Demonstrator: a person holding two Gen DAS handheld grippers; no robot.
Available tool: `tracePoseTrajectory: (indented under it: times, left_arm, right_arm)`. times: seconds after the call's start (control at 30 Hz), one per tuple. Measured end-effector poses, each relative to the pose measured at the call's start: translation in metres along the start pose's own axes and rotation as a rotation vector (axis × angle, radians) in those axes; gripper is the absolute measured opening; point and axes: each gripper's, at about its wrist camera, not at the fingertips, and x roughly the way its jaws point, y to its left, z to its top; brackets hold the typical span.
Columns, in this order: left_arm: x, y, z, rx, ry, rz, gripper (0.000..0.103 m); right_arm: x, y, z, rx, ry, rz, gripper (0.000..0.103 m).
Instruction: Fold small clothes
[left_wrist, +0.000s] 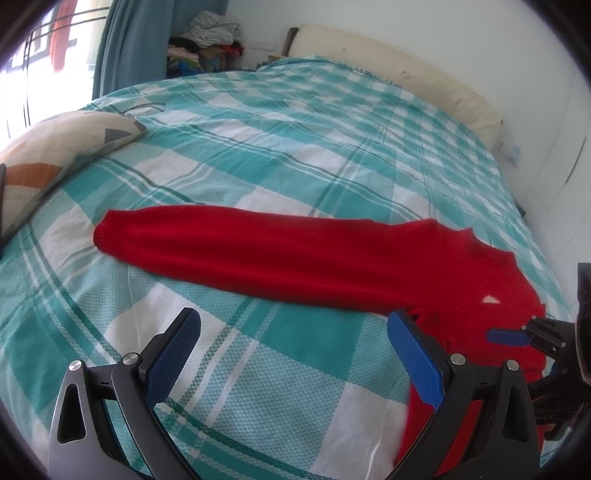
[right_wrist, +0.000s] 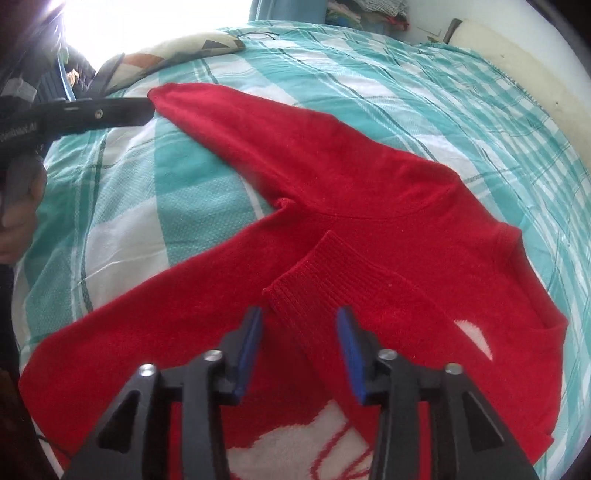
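Observation:
A small red knit sweater lies flat on the bed, with a white pattern low on its front. One sleeve stretches out straight to the left. The other sleeve is folded across the body, its ribbed cuff just ahead of my right gripper. The right gripper is open and empty, hovering over the sweater. My left gripper is wide open and empty above the bedsheet, in front of the stretched sleeve. The right gripper also shows in the left wrist view.
The bed has a teal and white checked sheet. A patterned pillow lies at the left. A cream headboard cushion runs along the far side by the wall. A pile of clothes sits beyond the bed.

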Motion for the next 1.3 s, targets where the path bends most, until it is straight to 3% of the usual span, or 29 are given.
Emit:
tracePoseTrajectory:
  times: [0.07,0.13,0.27,0.4,0.53,0.63,0.73,0.87,1.07,1.3]
  left_arm:
    - [0.000,0.003,0.000,-0.006,0.002,0.006,0.101]
    - [0.002,0.006,0.000,-0.016,0.015,0.003,0.101]
    - [0.011,0.000,-0.006,0.016,0.066,0.014,0.101]
    - [0.028,-0.019,-0.025,0.122,0.164,0.040,0.101]
    - [0.037,-0.036,-0.042,0.216,0.189,0.085,0.101]
    - [0.043,-0.039,-0.049,0.251,0.199,0.123,0.102]
    - [0.046,-0.036,-0.052,0.251,0.203,0.125,0.103]
    - [0.049,-0.035,-0.055,0.248,0.208,0.127,0.103]
    - [0.050,-0.035,-0.055,0.234,0.226,0.131,0.103]
    - [0.053,-0.034,-0.054,0.225,0.243,0.123,0.103]
  right_arm:
    - [-0.031,-0.017,-0.013,0.124,-0.105,0.041,0.061]
    - [-0.068,-0.039,-0.035,0.263,-0.220,0.034,0.068]
    - [-0.135,-0.082,-0.111,0.536,-0.382,-0.116,0.079]
    - [-0.169,-0.098,-0.195,0.676,-0.360,-0.355,0.081]
    - [-0.179,-0.093,-0.270,0.750,-0.294,-0.502,0.081]
    - [-0.181,-0.086,-0.306,0.790,-0.281,-0.602,0.081]
    - [-0.181,-0.092,-0.322,0.843,-0.255,-0.640,0.081]
    - [-0.183,-0.094,-0.326,0.890,-0.303,-0.650,0.082]
    - [-0.164,-0.097,-0.334,0.919,-0.227,-0.651,0.082]
    - [-0.150,-0.100,-0.338,0.919,-0.191,-0.629,0.100]
